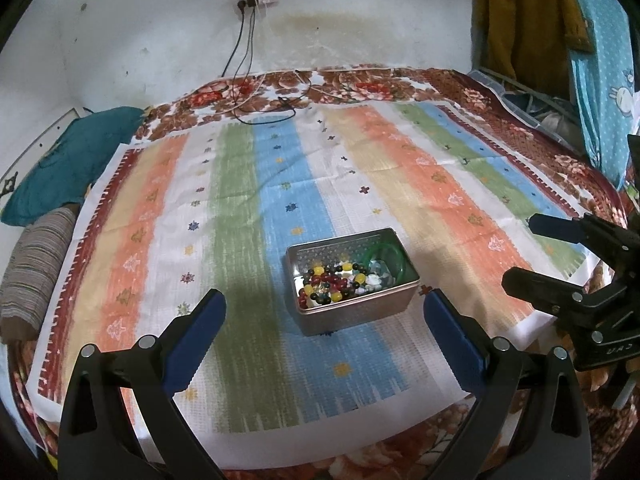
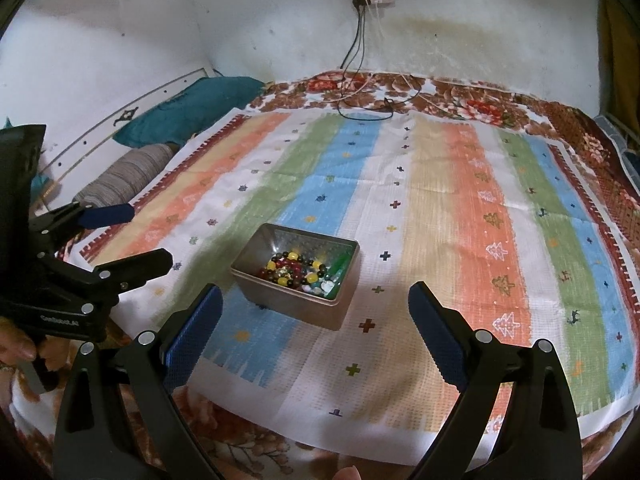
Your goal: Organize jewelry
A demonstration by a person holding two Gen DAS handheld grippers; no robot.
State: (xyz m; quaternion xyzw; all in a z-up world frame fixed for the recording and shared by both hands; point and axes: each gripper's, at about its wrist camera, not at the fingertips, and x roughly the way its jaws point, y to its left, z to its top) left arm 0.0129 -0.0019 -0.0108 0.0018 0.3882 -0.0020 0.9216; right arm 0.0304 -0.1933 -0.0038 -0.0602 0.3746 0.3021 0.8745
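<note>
A metal tin box (image 1: 356,312) stands on a striped cloth (image 1: 248,208) on the bed. It holds bead jewelry (image 1: 334,280) in red, yellow and dark colours and a green bangle (image 1: 384,256). My left gripper (image 1: 324,312) is open and empty, just in front of the box. In the right wrist view the box (image 2: 298,304) with its beads (image 2: 296,270) lies ahead and left of my right gripper (image 2: 316,304), which is open and empty. Each gripper shows in the other's view: the right one (image 1: 520,252), the left one (image 2: 148,236).
A floral blanket (image 1: 360,88) lies under the cloth. A teal pillow (image 1: 68,160) and a striped bolster (image 1: 36,268) lie at the left. Charger cables (image 1: 276,100) trail from a wall socket (image 1: 256,0). Clothes (image 1: 528,20) hang at the right.
</note>
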